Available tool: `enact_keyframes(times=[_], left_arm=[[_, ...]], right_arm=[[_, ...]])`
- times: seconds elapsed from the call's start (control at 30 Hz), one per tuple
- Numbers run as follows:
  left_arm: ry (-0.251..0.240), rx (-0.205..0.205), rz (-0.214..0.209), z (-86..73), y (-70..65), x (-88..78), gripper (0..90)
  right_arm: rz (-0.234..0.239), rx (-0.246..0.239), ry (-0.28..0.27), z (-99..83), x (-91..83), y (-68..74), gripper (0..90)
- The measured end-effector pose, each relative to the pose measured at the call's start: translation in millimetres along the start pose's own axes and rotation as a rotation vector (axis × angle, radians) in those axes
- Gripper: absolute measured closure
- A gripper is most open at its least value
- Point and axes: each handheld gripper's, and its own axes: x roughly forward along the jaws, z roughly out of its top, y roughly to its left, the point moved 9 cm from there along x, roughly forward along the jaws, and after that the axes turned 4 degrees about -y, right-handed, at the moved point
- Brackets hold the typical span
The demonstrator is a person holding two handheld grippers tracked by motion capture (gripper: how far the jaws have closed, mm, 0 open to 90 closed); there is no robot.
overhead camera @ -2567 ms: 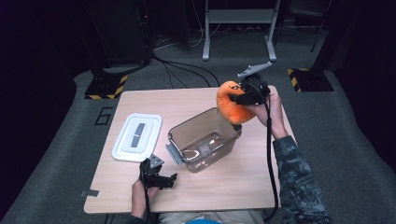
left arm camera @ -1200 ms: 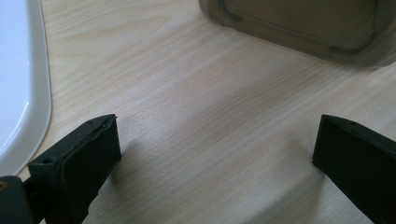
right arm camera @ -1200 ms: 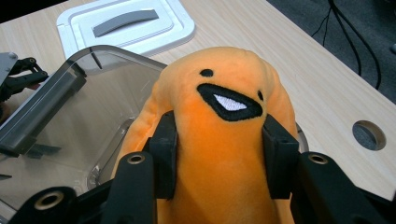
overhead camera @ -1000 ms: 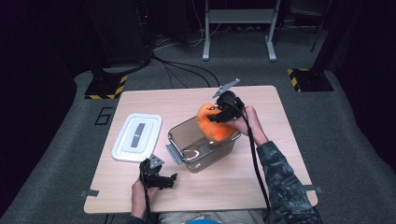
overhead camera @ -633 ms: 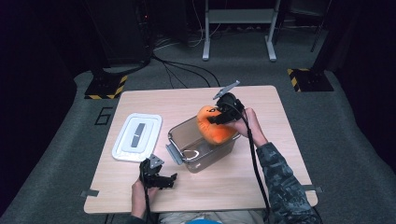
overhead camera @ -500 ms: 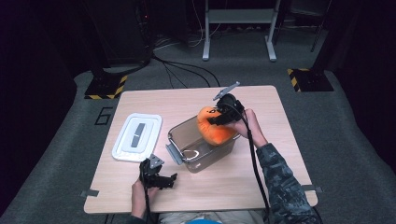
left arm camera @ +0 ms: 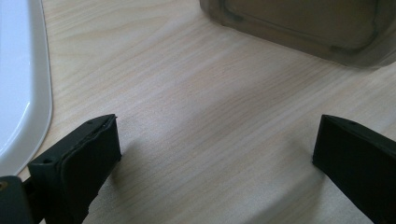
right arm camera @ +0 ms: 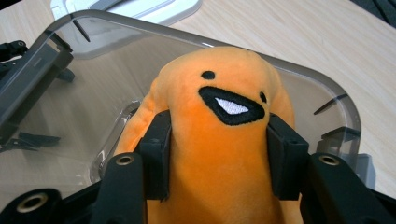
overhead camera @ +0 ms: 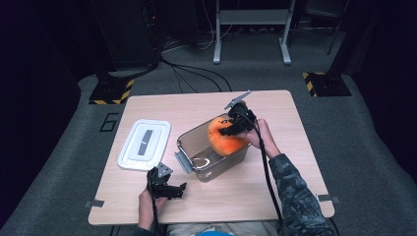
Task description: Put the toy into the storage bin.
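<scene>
Orange plush toy (right arm camera: 219, 154) hanging inside clear bin (right arm camera: 93, 112), squeezed between right gripper (right arm camera: 217, 154) jaws, these just easing apart; left gripper (left arm camera: 215, 154) gaping wide, resting on table (left arm camera: 196, 93).

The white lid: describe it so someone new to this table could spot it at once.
On the wooden table, look to the side of the left gripper. Beside the clear bin holding the orange plush lies the white lid, flat on the wood. It is opaque white, with a grey strip on top.
</scene>
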Motion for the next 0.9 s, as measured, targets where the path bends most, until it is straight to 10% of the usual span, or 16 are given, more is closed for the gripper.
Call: enact_keyframes(times=[0.9], left_arm=[[-0.004, -0.002, 0.005, 0.1, 0.3, 0.3, 0.5]], right_arm=[[-0.031, 0.053, 0.122, -23.6, 22.0, -6.7, 38.9]])
